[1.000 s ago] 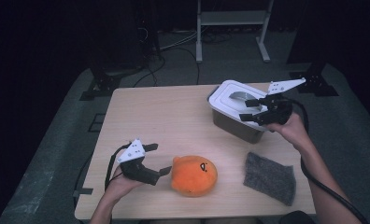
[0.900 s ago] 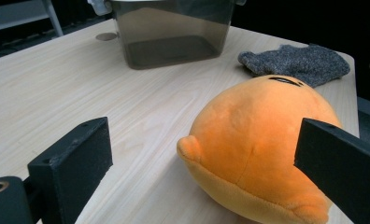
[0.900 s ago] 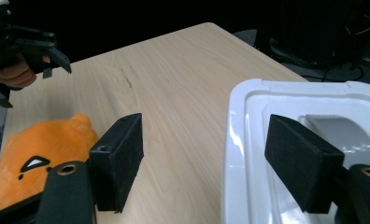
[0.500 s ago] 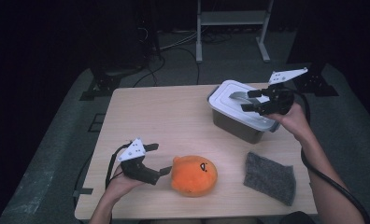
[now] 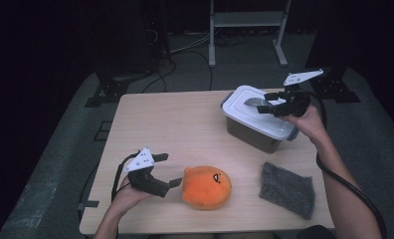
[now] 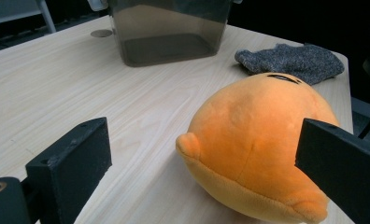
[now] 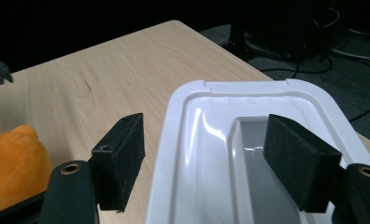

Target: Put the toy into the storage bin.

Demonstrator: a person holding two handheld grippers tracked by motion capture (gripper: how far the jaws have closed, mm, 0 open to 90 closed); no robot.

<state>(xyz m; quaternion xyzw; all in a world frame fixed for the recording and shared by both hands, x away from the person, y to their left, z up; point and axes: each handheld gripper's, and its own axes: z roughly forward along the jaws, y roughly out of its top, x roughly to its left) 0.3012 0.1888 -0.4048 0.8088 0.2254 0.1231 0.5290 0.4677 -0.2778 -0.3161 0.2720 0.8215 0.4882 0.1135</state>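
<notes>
A round orange plush toy [image 5: 206, 186] lies near the table's front edge. My left gripper [image 5: 171, 169] is open just to its left, and in the left gripper view the jaws [image 6: 204, 158] stand wide apart with the plush [image 6: 258, 140] close ahead, nearer the right jaw. A dark translucent box with a white lid [image 5: 257, 119] stands at the back right. My right gripper [image 5: 267, 104] hovers open over that lid. In the right gripper view [image 7: 209, 158] the lid [image 7: 192, 140] spreads beneath the two parted jaws.
A grey knitted cloth [image 5: 287, 189] lies at the front right, beyond the plush in the left gripper view [image 6: 290, 58]. The wooden table [image 5: 185, 124] has bare room at its left and middle. Cables and a metal stand [image 5: 245, 20] sit on the floor behind.
My right gripper has risen and shifted slightly toward the far side over the box lid. The left gripper and the plush have stayed put.
</notes>
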